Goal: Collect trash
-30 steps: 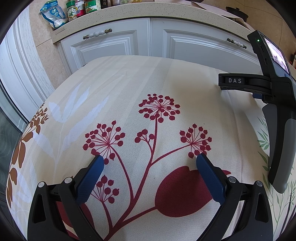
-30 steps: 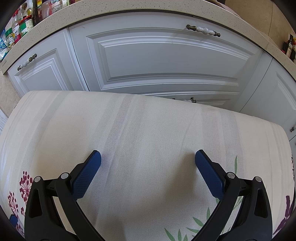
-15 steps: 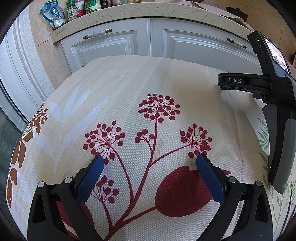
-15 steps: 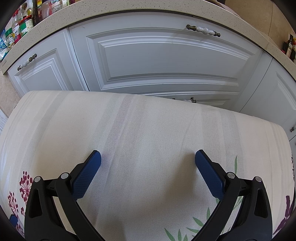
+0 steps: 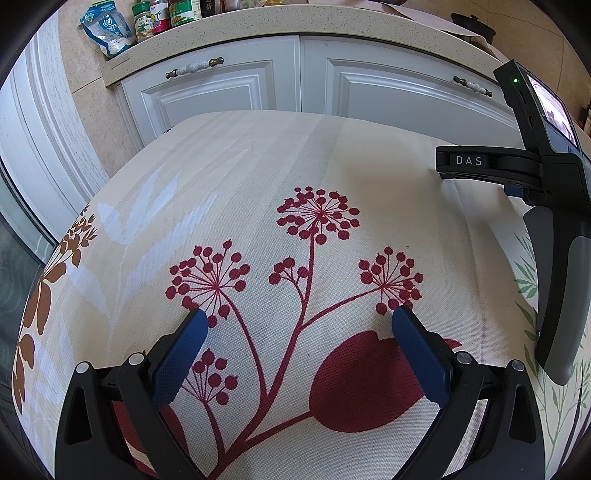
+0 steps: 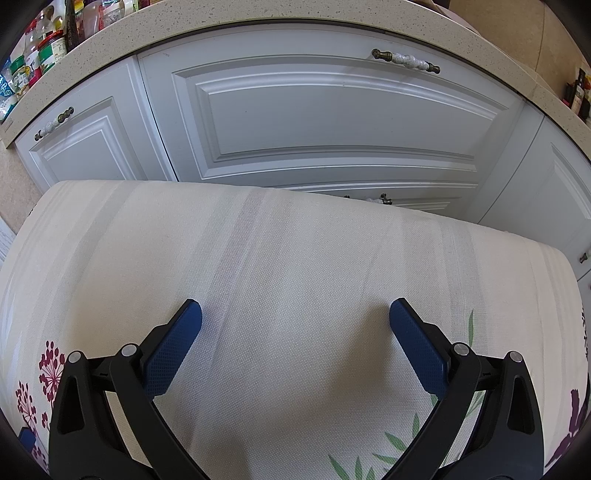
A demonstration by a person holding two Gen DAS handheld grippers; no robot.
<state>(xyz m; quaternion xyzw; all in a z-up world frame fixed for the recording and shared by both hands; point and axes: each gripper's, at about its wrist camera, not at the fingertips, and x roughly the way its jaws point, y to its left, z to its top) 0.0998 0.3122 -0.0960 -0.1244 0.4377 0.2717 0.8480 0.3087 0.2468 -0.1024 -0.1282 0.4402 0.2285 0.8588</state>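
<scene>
No trash shows in either view. My left gripper [image 5: 295, 321] rests open on a table covered by a cream cloth [image 5: 258, 177] printed with red flowers, nothing between its blue pads. My right gripper [image 6: 295, 314] is open too, over a plain pale stretch of the same cloth [image 6: 295, 258], and holds nothing. The right tool's black and grey body [image 5: 554, 206], labelled DAS, shows at the right edge of the left wrist view, standing on the table.
White cabinet doors [image 6: 343, 122] with metal handles stand just beyond the table's far edge. A speckled countertop [image 5: 295, 18] above them carries jars and a blue-white bag [image 5: 107, 31]. A white door frame [image 5: 40, 122] borders the table on the left.
</scene>
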